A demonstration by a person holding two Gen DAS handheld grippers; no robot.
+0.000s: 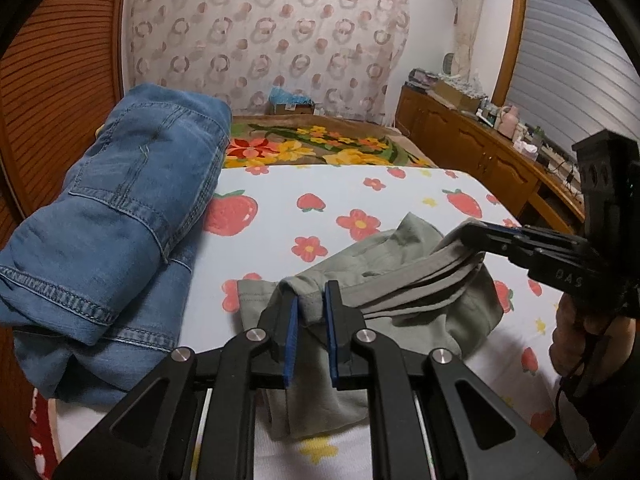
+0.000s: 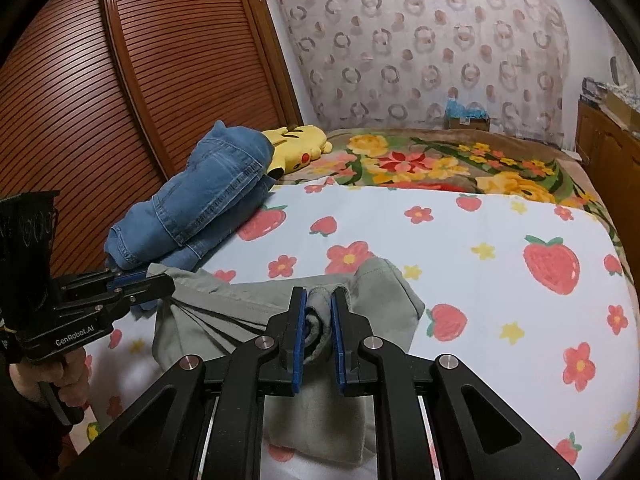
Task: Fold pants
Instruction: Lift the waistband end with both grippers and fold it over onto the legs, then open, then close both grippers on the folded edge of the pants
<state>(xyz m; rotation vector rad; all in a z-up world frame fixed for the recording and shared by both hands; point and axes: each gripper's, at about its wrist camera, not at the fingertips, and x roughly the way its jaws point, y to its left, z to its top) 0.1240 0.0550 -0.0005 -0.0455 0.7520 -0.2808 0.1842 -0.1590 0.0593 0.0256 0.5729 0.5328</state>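
Grey-green pants (image 1: 404,284) hang bunched between my two grippers just above the strawberry-print sheet (image 1: 360,192). My left gripper (image 1: 310,300) is shut on one gathered edge of the pants; it also shows at the left of the right wrist view (image 2: 166,282). My right gripper (image 2: 320,304) is shut on the other bunched edge of the pants (image 2: 384,292); it also shows at the right of the left wrist view (image 1: 466,236). Fabric sags below both grippers onto the sheet.
Folded blue jeans (image 1: 120,216) are stacked at the bed's left side by the wooden slatted door (image 2: 120,100). A yellow plush toy (image 2: 296,144) lies on the floral blanket (image 2: 440,160) behind. A wooden cabinet (image 1: 480,144) with clutter runs along the right.
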